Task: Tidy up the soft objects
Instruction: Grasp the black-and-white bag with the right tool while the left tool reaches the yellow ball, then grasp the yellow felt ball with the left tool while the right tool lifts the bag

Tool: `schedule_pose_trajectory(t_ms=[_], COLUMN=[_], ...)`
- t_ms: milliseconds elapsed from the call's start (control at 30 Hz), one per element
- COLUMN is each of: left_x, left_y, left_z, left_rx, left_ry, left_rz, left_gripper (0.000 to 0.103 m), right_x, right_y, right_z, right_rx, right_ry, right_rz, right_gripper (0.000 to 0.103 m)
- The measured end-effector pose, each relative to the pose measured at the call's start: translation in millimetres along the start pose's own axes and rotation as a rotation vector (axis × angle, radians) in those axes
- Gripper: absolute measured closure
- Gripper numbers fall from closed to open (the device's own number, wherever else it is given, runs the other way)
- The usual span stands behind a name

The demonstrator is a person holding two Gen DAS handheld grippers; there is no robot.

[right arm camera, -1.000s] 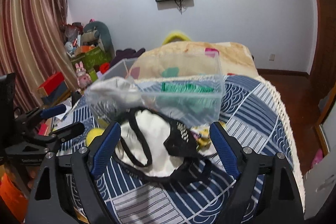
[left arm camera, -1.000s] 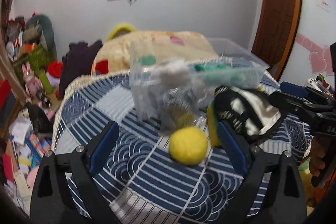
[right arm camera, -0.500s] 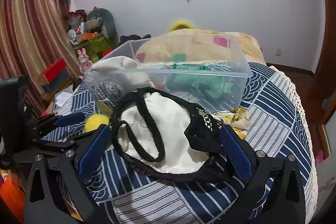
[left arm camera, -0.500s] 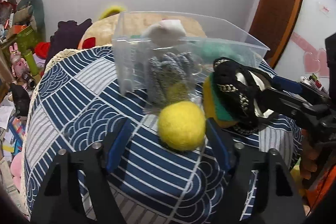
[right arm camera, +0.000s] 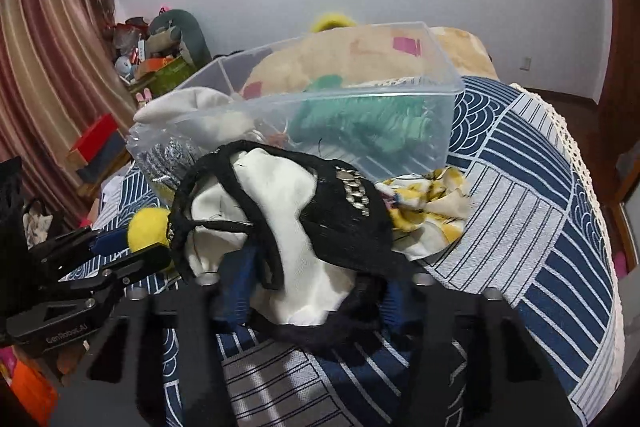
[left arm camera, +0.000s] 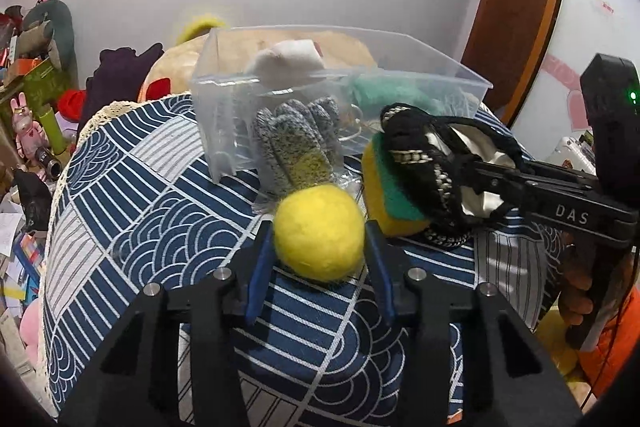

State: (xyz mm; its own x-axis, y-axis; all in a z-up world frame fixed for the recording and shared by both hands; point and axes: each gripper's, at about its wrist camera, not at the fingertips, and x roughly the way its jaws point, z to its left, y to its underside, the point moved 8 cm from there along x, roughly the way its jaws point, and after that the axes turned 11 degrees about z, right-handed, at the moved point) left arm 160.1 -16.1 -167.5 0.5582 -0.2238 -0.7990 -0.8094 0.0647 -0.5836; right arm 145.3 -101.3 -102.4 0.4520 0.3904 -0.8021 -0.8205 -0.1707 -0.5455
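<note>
My left gripper (left arm camera: 320, 231) is shut on a yellow felt ball (left arm camera: 319, 231) that rests on the blue patterned tablecloth (left arm camera: 132, 211); the ball also shows in the right wrist view (right arm camera: 148, 229). My right gripper (right arm camera: 312, 283) is closed around a black and white fabric bag (right arm camera: 288, 211), also seen in the left wrist view (left arm camera: 436, 163). A clear plastic bin (left arm camera: 336, 83) behind holds a white soft item (left arm camera: 286, 57) and a green item (right arm camera: 360, 123). Bagged grey gloves (left arm camera: 296, 147) lean on the bin.
A yellow and green sponge (left arm camera: 390, 195) lies beside the ball. A yellow patterned cloth (right arm camera: 428, 211) lies right of the bag. A bed with a beige blanket (right arm camera: 360, 51) stands behind the table. Toys and boxes (left arm camera: 28, 99) clutter the floor at left.
My left gripper moved forward and closed on the yellow ball. My right gripper moved in and its fingers closed around the black and white bag.
</note>
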Motion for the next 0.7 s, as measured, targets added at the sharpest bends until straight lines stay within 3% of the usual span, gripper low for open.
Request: schedule_pose_trajectory(t_ms=[67,133,400,500,700], left_x=[-4.4,-9.2,-27.2,-39.6,-61.2], left_y=[-1.0,-2.2,-7.6,-10.6,-22.1], left_z=[2.6,4.6,14.2,13.5,11.5], left_rx=[-0.008,-0.013,-0.032,-0.025,-0.011], left_ry=[0.001,0.006,0.008,0.005,0.004], left_rz=[-0.009,-0.017,-0.041,-0.064,-0.109], left_gripper=[0.059,0.059,0.059,0.059,0.059], right_x=[-5.0,-10.9,-35.1,-46.1,-41.7], right_y=[-1.1,-2.0,-6.7,-8.8,-9.0], right_z=[-0.2,-0.1,-0.4,-0.1,10.5], right_rx=[-0.003,-0.012,-0.032,-0.039,-0.06], right_ry=[-0.011,0.011,0.043,0.016,-0.004], right_rz=[-0.017,-0.046,-0.117,-0.137,-0.11], right_gripper=[0.079,0.082,0.085,0.085,0.082])
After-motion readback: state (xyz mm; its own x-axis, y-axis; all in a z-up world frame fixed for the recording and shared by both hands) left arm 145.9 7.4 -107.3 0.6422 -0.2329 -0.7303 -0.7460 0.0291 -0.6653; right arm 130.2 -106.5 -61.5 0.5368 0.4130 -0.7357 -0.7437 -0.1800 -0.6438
